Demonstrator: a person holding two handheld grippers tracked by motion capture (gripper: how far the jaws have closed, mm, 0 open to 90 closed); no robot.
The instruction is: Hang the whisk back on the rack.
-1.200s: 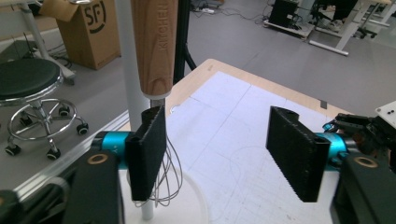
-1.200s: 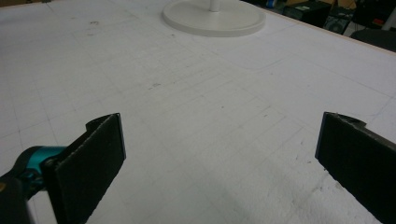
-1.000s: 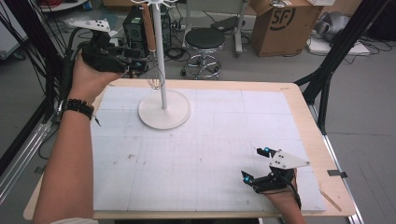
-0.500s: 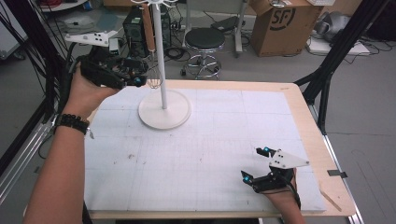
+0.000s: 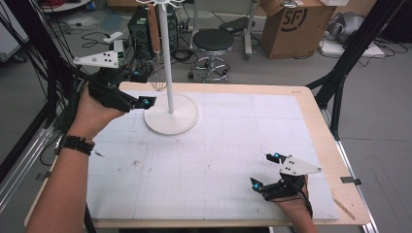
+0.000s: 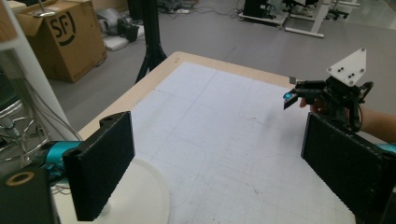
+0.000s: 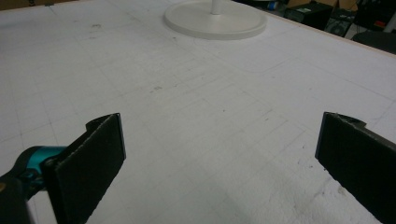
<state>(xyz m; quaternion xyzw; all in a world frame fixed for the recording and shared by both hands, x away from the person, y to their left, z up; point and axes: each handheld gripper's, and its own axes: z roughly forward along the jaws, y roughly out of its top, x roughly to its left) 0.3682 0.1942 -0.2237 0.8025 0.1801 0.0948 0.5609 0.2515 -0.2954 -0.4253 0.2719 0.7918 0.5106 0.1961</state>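
A white stand (image 5: 166, 53) with a round base (image 5: 183, 124) rises at the back left of the white table mat (image 5: 218, 145). A wire whisk (image 5: 158, 85) with a brown handle hangs from its top, beside the pole. My left gripper (image 5: 141, 88) hovers open just left of the whisk and the pole, holding nothing. In the left gripper view its jaws (image 6: 224, 163) stand wide apart, with whisk wires (image 6: 21, 135) at the left edge and the base (image 6: 144, 196) below. My right gripper (image 5: 265, 171) rests open and empty at the front right; the stand base (image 7: 215, 18) lies far ahead of it.
Bare wooden table edge (image 5: 320, 131) frames the mat. A thin wooden stick (image 5: 344, 208) lies on the front right corner. Behind the table stand a stool (image 5: 213, 43), a cardboard box (image 5: 296, 22) and a computer tower (image 5: 138, 29). Black frame legs (image 5: 340, 73) flank the right side.
My left gripper has come down and toward the stand, closing in on the whisk from the left. The right gripper has stayed put.
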